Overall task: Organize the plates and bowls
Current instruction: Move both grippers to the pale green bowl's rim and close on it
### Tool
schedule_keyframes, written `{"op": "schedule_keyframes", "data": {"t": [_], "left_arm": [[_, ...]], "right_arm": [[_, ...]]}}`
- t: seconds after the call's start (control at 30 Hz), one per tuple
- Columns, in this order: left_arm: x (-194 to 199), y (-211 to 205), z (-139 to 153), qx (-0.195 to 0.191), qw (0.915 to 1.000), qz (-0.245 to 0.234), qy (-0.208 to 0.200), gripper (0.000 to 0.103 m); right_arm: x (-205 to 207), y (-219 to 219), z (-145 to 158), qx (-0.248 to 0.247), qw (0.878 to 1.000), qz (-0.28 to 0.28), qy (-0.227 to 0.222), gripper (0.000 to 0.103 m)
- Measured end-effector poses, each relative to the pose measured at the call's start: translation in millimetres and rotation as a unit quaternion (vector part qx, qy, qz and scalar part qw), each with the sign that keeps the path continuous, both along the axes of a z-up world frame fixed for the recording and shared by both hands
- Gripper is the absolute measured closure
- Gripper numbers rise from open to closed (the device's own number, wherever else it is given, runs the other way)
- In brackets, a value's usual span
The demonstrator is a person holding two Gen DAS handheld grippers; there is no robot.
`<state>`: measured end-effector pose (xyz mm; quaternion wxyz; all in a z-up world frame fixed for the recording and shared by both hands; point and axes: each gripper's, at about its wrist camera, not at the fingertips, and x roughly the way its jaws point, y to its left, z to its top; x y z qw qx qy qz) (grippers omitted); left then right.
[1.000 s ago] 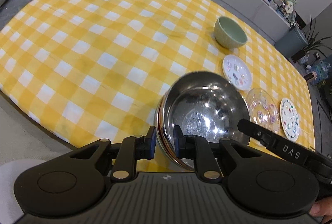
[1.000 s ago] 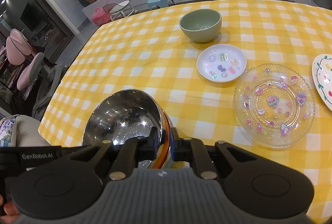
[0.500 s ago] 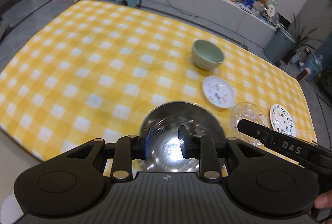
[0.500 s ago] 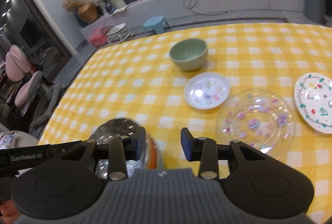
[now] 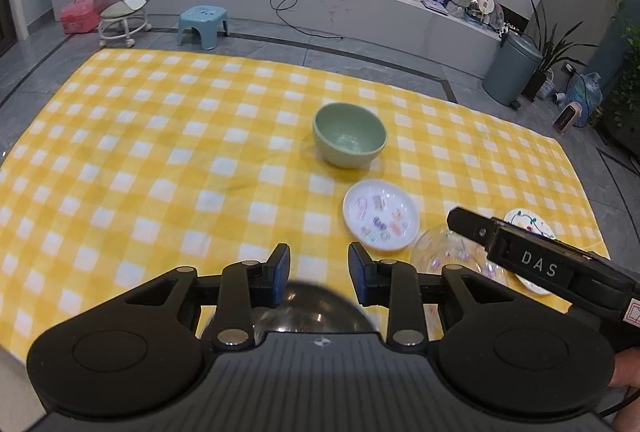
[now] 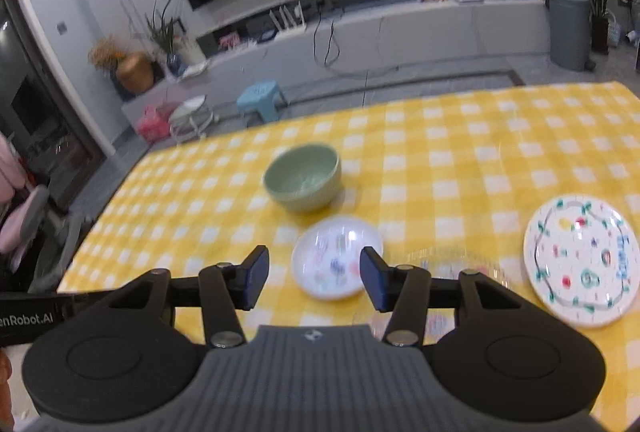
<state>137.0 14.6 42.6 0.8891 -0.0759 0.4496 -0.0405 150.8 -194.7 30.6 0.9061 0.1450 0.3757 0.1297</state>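
Released a second ago from both clamped grippers, now spread and lifted clear: left gripper jaws apart above the steel bowl, resting at the near edge of the yellow checked tablecloth; right gripper likewise agape, holding nothing. Lined up beyond: green bowl, small white patterned plate, clear glass plate, then white floral plate farthest right.
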Motion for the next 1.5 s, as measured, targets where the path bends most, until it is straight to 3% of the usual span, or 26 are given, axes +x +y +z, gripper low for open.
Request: {"op": "schedule_keyframes", "data": {"t": [0.1,0.3,0.53,1.0,1.17,1.27,1.5], "left_arm": [[14,-4,2,-0.001,1.0,-0.009,-0.003,0.059],[48,-3,1,-0.011,0.9998,-0.013,-0.005,0.056],[87,5,-8,-0.043,0.999,-0.011,-0.007,0.056],[149,8,-29,-0.058,0.9981,-0.016,-0.01,0.052],[167,7,-42,-0.043,0.999,-0.014,-0.008,0.052],[178,9,-51,-0.039,0.9992,-0.01,-0.002,0.052],[200,1,-79,-0.017,0.9989,-0.016,0.041,0.052]], "right_arm": [[15,-3,0,0.02,1.0,-0.009,-0.012,0.05],[40,-5,-7,0.031,0.999,-0.02,-0.022,0.047],[77,-7,-14,0.03,0.999,-0.032,-0.015,0.047],[129,-6,-45,0.038,0.998,-0.05,0.015,0.047],[145,-10,-54,0.059,0.996,-0.066,0.028,0.049],[152,-10,-61,0.076,0.994,-0.068,0.042,0.055],[159,3,-77,0.076,0.994,-0.051,0.065,0.059]]}}
